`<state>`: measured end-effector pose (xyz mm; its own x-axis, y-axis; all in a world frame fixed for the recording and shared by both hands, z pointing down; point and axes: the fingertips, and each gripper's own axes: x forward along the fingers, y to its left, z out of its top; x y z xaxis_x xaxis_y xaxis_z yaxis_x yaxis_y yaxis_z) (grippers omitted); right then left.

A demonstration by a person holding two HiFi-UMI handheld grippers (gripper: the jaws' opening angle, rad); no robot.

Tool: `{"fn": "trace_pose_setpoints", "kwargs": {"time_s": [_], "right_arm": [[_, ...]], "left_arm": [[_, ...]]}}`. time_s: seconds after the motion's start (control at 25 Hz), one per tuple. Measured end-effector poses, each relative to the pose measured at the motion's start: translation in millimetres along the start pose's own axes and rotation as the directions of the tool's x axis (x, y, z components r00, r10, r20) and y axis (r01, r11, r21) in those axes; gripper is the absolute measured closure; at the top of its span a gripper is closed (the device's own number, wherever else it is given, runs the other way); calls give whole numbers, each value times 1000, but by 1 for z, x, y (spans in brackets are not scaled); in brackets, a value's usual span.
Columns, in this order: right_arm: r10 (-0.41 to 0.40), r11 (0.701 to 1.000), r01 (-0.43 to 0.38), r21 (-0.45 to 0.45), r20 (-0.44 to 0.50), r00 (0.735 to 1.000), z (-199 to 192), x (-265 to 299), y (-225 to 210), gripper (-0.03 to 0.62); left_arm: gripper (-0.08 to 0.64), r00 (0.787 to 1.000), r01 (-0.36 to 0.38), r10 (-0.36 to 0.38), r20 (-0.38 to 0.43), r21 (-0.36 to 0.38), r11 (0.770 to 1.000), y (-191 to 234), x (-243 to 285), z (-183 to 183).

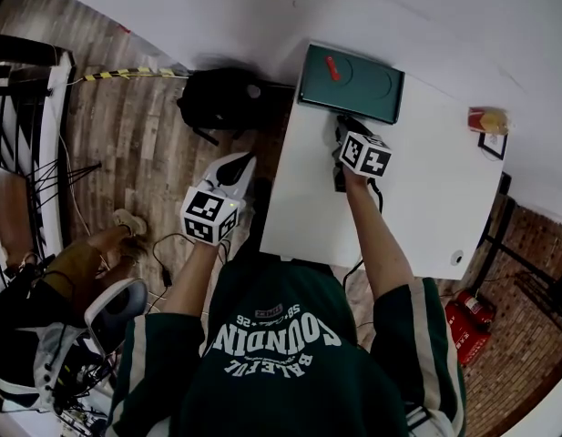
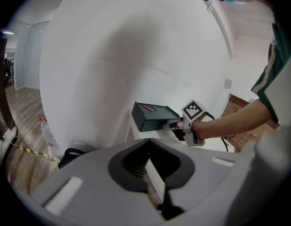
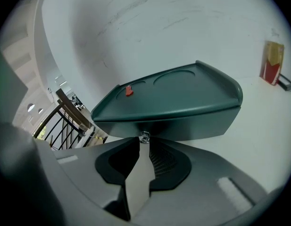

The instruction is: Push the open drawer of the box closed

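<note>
Nearest, right gripper [image 3: 143, 143]: points narrow, empty jaws at the knob [image 3: 144, 137] just ahead on the drawer [image 3: 183, 124] of the green box [image 3: 183, 86], on the table [image 3: 270, 126]. Leaves left gripper [image 2: 146, 157], closed, well back.

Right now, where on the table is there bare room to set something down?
The table is bare across its near half, left of the right arm, and between the box and the carton at the far right corner. It is crowded only at the box's front, where the right tongs sit.
</note>
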<state>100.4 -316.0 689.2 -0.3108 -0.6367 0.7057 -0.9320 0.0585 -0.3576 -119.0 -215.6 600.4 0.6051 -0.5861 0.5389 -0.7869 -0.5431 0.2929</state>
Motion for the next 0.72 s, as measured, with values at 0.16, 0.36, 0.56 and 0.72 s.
{"fn": "trace_pose_setpoints", "kwargs": {"time_s": [0.16, 0.36, 0.56, 0.72], "right_arm": [[-5, 1000, 5, -11, 1, 1000, 3, 4, 2, 526], [2, 1000, -2, -28, 4, 1000, 4, 7, 5, 525], [27, 1000, -27, 0, 16, 1000, 0, -8, 5, 525], [43, 999, -43, -4, 34, 998, -11, -36, 2, 526]], "left_arm": [[508, 1000, -6, 6, -1, -8, 1000, 2, -1, -2], [508, 1000, -9, 9, 2, -7, 1000, -1, -1, -1], [508, 1000, -13, 13, 9, 3, 1000, -11, -1, 3], [508, 999, -17, 17, 31, 13, 1000, -26, -1, 11]]}}
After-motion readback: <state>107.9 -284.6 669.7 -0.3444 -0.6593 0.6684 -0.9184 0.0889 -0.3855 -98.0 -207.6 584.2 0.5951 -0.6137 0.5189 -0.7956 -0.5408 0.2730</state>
